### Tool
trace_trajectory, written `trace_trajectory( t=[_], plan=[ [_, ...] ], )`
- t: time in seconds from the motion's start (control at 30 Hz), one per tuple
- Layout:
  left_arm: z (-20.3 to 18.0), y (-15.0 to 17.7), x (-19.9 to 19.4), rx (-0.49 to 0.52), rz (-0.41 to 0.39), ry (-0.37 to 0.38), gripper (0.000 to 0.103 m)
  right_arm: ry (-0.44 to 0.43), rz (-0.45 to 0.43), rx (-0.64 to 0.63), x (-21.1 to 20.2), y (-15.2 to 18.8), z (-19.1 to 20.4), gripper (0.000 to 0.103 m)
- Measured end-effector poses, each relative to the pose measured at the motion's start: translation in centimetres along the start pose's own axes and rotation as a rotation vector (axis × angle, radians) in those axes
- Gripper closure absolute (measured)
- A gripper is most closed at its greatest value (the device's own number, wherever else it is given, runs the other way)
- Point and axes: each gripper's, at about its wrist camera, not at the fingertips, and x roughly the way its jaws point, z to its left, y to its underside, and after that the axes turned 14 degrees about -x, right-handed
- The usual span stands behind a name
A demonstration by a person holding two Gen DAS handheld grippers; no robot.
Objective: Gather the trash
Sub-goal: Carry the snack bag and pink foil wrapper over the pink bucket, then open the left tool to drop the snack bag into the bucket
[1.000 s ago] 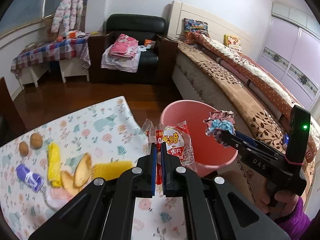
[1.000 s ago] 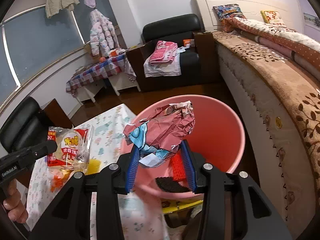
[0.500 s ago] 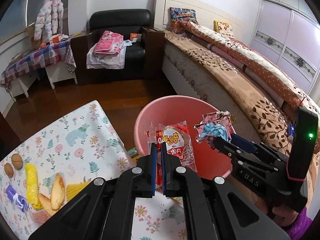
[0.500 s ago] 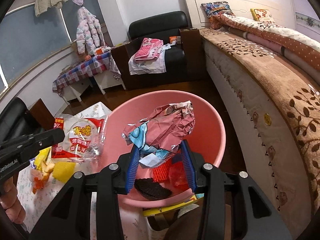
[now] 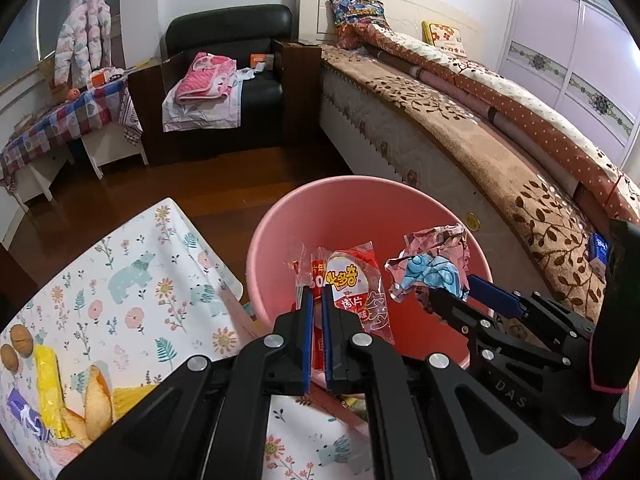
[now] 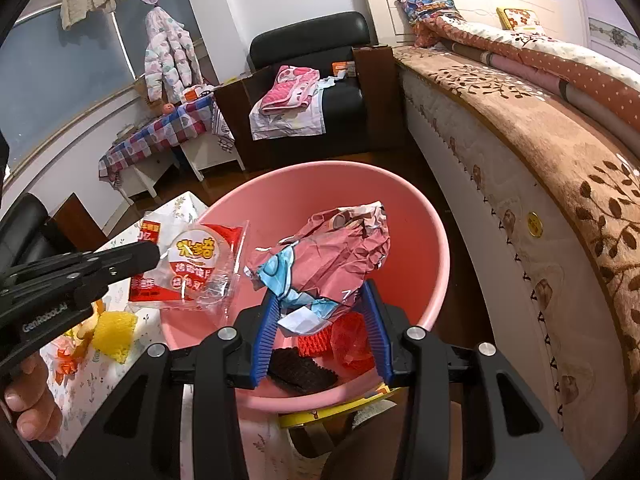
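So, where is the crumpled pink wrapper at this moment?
The crumpled pink wrapper is between the right gripper's jaws, above the pink bin, right of the clear snack bag.

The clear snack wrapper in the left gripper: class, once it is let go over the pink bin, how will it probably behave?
The snack wrapper is thin clear film that sags from the left gripper, so it is probably floppy. It looks empty, so likely very light and may flutter rather than drop straight. It hangs over the pink bin, so it should still land inside.

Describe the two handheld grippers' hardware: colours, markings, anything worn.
Both are black, angular frames with silver bolts and ribbed blue finger pads. The left gripper reads "GenRobot.AI" on its side; the right gripper shows "DAS" lettering, a pink band round its upright handle and a purple sleeve beneath.
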Motion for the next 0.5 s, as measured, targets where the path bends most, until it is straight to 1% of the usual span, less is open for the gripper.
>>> trace_trajectory(
  t=[0.37, 0.5],
  plan=[
    [-1.0, 0.5, 2.0, 0.016, 0.041, 0.021, 0.099, 0.007, 0.012, 0.018, 0.3, 0.3, -0.5, 0.061],
    [-1.1, 0.6, 2.3, 0.01, 0.044, 0.021, 0.099, 0.008, 0.015, 0.018, 0.5, 0.3, -0.6, 0.061]
  ],
)
